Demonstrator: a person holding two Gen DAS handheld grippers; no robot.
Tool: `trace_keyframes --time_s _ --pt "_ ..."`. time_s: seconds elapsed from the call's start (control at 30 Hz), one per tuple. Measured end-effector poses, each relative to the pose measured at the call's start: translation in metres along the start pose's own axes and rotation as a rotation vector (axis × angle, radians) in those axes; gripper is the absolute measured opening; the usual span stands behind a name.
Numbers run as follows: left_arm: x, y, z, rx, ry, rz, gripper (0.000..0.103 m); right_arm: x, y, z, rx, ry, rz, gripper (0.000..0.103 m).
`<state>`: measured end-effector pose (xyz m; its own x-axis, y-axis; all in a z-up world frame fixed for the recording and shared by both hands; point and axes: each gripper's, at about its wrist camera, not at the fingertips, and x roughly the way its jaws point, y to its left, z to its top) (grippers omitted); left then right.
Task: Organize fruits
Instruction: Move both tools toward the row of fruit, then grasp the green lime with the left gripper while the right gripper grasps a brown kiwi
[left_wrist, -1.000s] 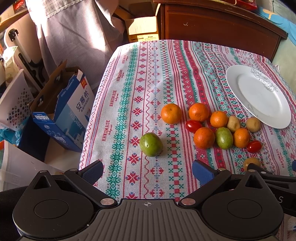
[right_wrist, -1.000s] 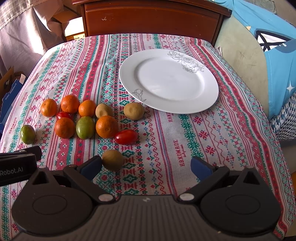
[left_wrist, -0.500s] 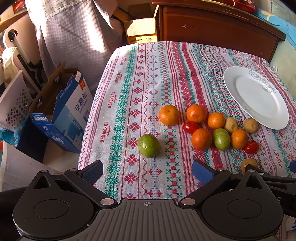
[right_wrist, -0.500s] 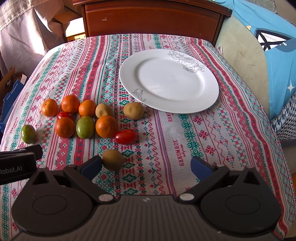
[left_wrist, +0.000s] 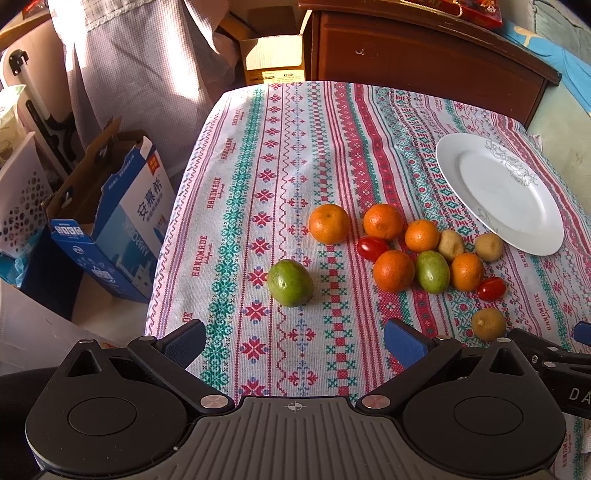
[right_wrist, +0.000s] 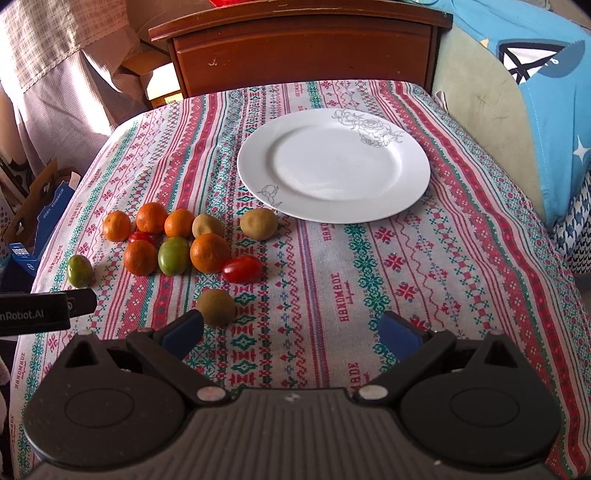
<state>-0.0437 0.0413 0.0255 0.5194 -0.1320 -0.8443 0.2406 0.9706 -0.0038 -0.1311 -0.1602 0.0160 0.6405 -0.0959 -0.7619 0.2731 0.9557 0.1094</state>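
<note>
Several oranges, two green fruits, brown kiwis and two red tomatoes lie loose on the patterned tablecloth. A lone green fruit (left_wrist: 290, 283) sits ahead of my left gripper (left_wrist: 293, 341), which is open and empty. In the right wrist view a brown kiwi (right_wrist: 215, 307) lies just by the left fingertip of my right gripper (right_wrist: 291, 332), also open and empty. An orange (right_wrist: 209, 253) and a tomato (right_wrist: 242, 269) lie beyond it. The white plate (right_wrist: 413, 192) stands empty further back; it also shows in the left wrist view (left_wrist: 546, 236).
The table's left edge (left_wrist: 173, 236) drops to a blue carton (left_wrist: 122, 221) and a white basket (left_wrist: 22, 199) on the floor. A wooden headboard (right_wrist: 303, 51) stands behind the table. A blue cushion (right_wrist: 546, 110) lies at the right.
Both grippers have pulled back and risen a little, so the table and fruits sit slightly further away. No fruit has moved.
</note>
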Motion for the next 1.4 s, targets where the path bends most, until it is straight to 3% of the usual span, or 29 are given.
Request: trace_keyframes --time_s 0.53,0.77,1.13,1.4 --pt "0.005 0.024 -0.005 -0.054 -0.002 0.022 0.102 -0.002 0.006 -0.018 -0.037 -0.056 0.150 0.077" --pt "0.008 0.036 -0.007 -0.096 -0.025 -0.001 0.102 0.003 0.008 -0.018 -0.028 -0.068 0.174 0.068" --pt "0.006 0.041 -0.006 -0.105 -0.087 -0.016 0.101 0.007 0.011 -0.020 -0.029 -0.086 0.202 0.067" --pt "0.007 0.033 -0.005 -0.063 -0.141 -0.026 0.095 0.010 0.012 -0.020 -0.032 -0.118 0.195 0.055"
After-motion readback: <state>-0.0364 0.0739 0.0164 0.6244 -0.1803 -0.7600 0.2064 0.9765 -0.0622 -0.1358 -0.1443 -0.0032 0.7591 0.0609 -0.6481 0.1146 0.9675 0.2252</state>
